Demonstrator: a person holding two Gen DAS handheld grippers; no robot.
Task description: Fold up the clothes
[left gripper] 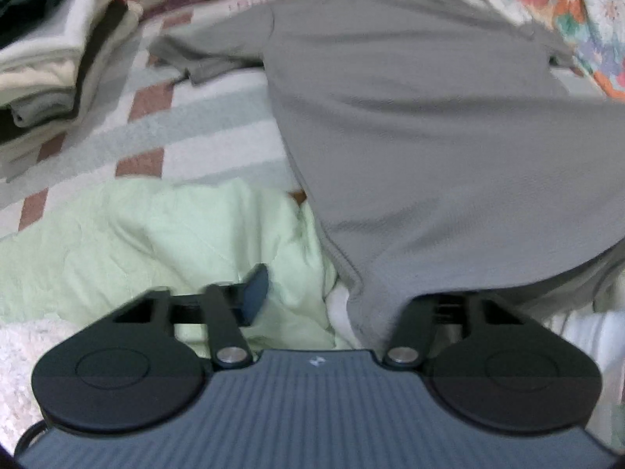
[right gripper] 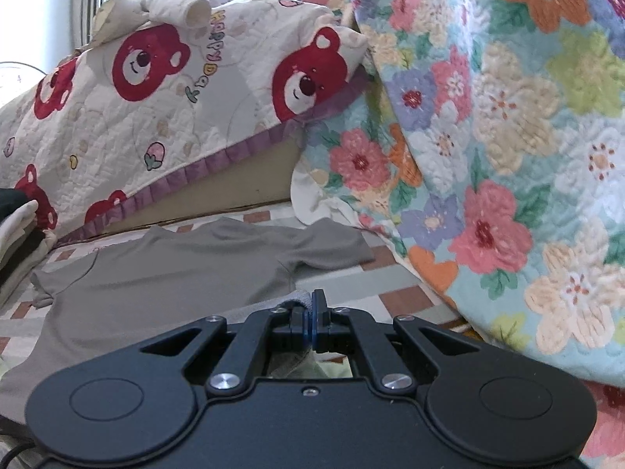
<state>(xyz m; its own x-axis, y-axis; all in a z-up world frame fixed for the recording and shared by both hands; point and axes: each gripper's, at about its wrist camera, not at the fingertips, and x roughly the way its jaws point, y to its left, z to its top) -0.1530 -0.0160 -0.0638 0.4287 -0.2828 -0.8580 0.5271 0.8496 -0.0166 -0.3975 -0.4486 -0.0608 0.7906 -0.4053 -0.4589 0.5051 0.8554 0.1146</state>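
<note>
While the bed (left gripper: pixel 218 144) fills both views, its checked cover of white, pale green and brick-red squares is noted as the working surface. On the right a floral quilt (right gripper: pixel 508 136) is heaped high, with its lower edge lying on the bed. Behind, a cream quilt printed with red bears (right gripper: pixel 175 109) is draped over a raised edge.

A grey T-shirt (left gripper: pixel 429 136) is laid across the bed. Its sleeves are spread to either side and its collar is turned toward the bear quilt. Its near hem is lifted off the cover toward both cameras.

A pale green cloth (left gripper: pixel 156 234) is seen crumpled just beside the shirt's near left edge. A stack of folded clothes (left gripper: pixel 50 58), white, beige and dark, is recorded at the far left, apart from the shirt.

The left tongs (left gripper: pixel 343 297) are seen spread. One finger (left gripper: pixel 256 293) stands over the green cloth, and the other is hidden under the shirt's hem corner. The view is blurred.

The right tongs (right gripper: pixel 317 308) are pressed together, with the shirt's hem pinched at their tips.
</note>
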